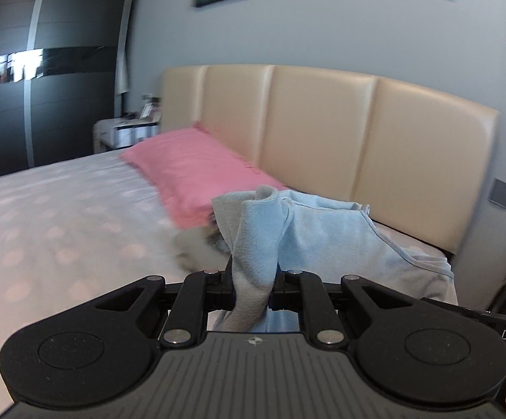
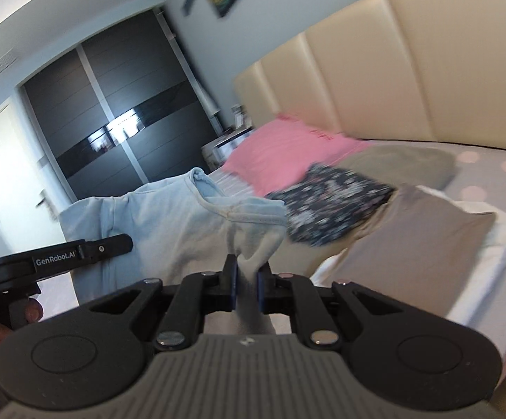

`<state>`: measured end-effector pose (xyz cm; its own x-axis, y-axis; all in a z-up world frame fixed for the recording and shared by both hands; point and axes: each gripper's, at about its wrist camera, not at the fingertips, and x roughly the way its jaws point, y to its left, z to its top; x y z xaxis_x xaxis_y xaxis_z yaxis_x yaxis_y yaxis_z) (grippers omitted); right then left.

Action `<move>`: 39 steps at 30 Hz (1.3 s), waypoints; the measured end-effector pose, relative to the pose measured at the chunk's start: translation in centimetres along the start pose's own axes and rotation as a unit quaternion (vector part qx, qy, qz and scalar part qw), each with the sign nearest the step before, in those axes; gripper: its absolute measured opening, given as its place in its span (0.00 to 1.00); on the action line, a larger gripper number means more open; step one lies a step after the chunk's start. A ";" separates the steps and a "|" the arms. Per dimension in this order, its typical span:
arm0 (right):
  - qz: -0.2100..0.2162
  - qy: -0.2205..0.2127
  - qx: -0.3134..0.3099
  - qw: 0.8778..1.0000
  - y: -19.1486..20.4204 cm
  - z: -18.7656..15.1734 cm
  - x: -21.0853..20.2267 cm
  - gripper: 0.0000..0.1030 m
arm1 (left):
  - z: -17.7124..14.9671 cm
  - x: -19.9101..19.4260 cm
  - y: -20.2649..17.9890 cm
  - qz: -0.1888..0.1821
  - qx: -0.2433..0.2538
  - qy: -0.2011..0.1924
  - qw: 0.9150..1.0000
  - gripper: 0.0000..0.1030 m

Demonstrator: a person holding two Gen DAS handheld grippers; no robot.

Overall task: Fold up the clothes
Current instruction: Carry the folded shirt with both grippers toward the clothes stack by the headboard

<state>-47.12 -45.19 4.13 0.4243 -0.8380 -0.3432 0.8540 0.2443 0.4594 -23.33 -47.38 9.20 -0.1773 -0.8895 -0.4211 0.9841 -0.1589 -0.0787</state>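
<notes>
A: How does the shirt (image 1: 326, 230) handle?

B: Soft, light and limp, I'd judge; it sags wherever I don't hold it. The hem or a shoulder seam is the best hold.

A: Your fingers?

B: My left fingers (image 1: 253, 284) are nearly closed, pinching a bunched fold. My right fingers (image 2: 246, 277) pinch another edge, just below the neckline.

A: Where is the shirt?

B: Hanging between both hands, above the bed (image 1: 60, 216). Beyond it, at 11 o'clock from the left camera, lies a pink pillow (image 1: 190, 171); further back, the headboard (image 1: 323, 122).
</notes>
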 end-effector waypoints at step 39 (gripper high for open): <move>-0.283 0.068 0.122 0.949 -27.3 3.7 14.9 0.18 | -0.1 36.5 -14.4 -0.151 0.129 0.159 0.967 0.26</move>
<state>-65.24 -66.13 -10.51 -0.0320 -0.7260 -0.6869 0.8689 -0.3599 0.3399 -43.99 -77.54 -5.17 -0.4083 -0.6152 -0.6744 0.8481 -0.5289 -0.0310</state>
